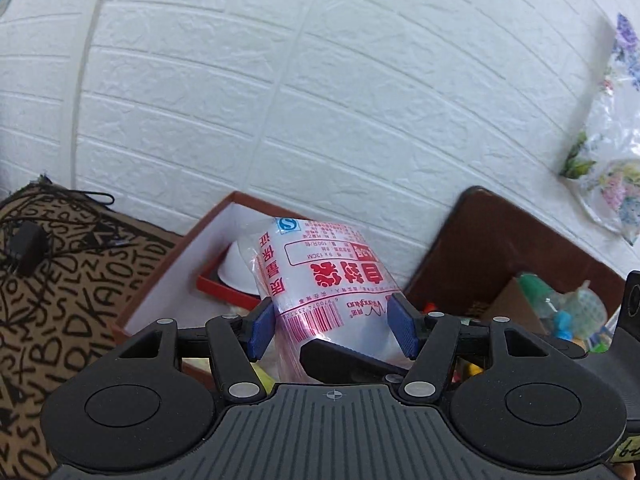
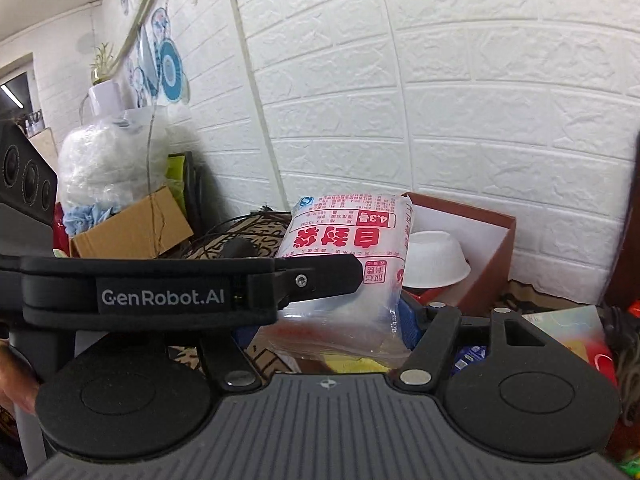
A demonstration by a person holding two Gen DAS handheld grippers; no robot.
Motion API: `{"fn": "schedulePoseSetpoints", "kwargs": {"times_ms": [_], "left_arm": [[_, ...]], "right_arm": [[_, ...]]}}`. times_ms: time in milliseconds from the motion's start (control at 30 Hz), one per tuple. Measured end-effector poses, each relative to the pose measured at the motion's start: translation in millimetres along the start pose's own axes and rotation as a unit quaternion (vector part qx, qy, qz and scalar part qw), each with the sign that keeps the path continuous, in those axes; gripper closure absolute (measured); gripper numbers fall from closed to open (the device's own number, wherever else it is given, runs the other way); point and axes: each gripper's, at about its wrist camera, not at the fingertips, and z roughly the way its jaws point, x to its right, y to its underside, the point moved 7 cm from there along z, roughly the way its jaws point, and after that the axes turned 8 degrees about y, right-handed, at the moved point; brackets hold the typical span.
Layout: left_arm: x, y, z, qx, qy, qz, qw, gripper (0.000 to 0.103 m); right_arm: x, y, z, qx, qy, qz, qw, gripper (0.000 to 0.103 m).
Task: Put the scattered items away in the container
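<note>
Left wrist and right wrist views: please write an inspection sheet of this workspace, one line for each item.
Surface: letter-print cloth, partly covered.
Job's things: bag pack held up in front of the red box; white bowl inside the box.
Clutter: toys; cardboard box.
Grippers: left gripper and right gripper both shut on the pack.
Cables: black cable and adapter on the cloth.
Surroundings: white brick wall.

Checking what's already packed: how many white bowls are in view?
1. A white bowl sits upside down inside the open red box, behind the packet of zip bags. More could be hidden behind that packet.
</note>
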Motion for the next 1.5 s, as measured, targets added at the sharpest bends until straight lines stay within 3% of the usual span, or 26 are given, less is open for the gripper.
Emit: {"fn": "schedulePoseSetpoints", "kwargs": {"times_ms": [267, 500, 867, 967, 1000, 1033, 1133, 1500], "left_arm": [[-71, 4, 45, -0.048, -0.01, -0.037, 0.9981, 0.038], [-98, 5, 73, -0.08, -0.009, -0.039, 0.996, 0.036], [-114, -4, 68, -0.066, 0.004, -0.075, 0.995, 0.028], [-108, -4, 62, -0.065, 0.032, -0.085, 0.9937, 0.012], [-105, -4, 58, -0.059, 0.037, -0.082, 0.9942, 0.002], [-102, -5, 54, -0.048, 0.032, -0.076, 0.9955, 0.0], [-98, -8, 44, -0.024, 0.017, -0.053, 0.9982, 0.0], [-86, -3, 32, -0.028, 0.01, -0.051, 0.9983, 0.0]], "right_arm": [[2, 14, 71, -0.052, 0.011, 0.042, 0.998, 0.032], [6, 20, 105, -0.076, 0.03, 0.065, 0.995, 0.031], [1, 13, 117, -0.078, 0.027, 0.067, 0.994, 0.027], [1, 11, 115, -0.074, 0.04, 0.057, 0.995, 0.018], [1, 10, 113, -0.068, 0.051, 0.051, 0.995, 0.01], [1, 9, 110, -0.059, 0.056, 0.046, 0.996, 0.008], [-1, 5, 103, -0.045, 0.056, 0.036, 0.997, 0.006], [-5, 7, 86, -0.043, 0.062, 0.027, 0.997, 0.005]]}}
